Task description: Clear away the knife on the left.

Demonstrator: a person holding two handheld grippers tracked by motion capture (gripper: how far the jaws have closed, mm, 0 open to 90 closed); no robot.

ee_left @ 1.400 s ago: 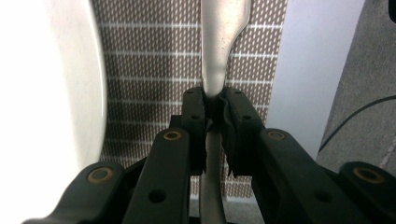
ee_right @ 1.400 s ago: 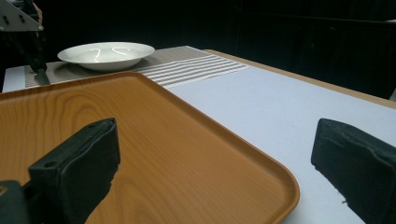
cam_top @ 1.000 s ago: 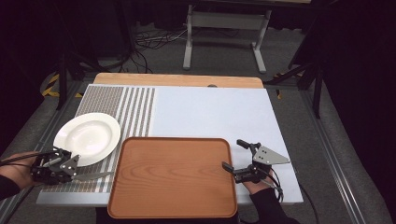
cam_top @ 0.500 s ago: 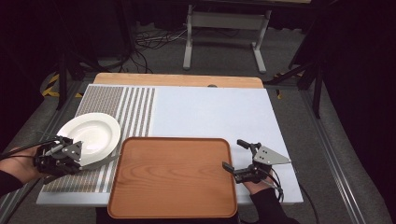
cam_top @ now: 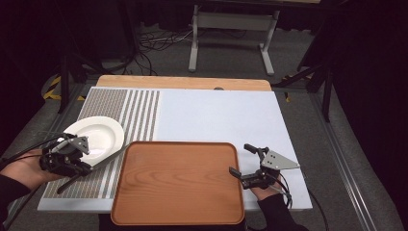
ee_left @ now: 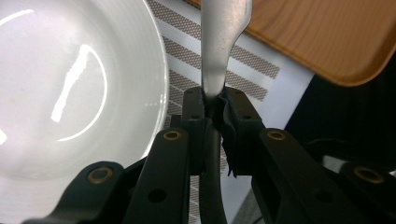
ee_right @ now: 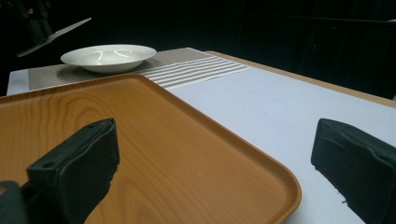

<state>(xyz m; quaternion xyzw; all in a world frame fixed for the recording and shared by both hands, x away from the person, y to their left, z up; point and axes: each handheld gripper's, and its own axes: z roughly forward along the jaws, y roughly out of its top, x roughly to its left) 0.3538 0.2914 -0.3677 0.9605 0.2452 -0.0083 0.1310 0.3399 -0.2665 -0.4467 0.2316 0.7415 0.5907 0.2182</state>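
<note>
Flat silver metal knife: clamped at its neck in left tongs, lifted beside white ceramic plate. Right tongs gaping, empty, straddling the wooden tray edge on the counter, likely steadying it.

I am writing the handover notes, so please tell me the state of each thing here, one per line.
Left hand-held gripper: shut on the knife.
Knife: held off the table, blade toward the tray.
Right hand-held gripper: open, holds nothing.
Plate: empty, on the striped mat.
Tray: empty, flat on the table.
</note>
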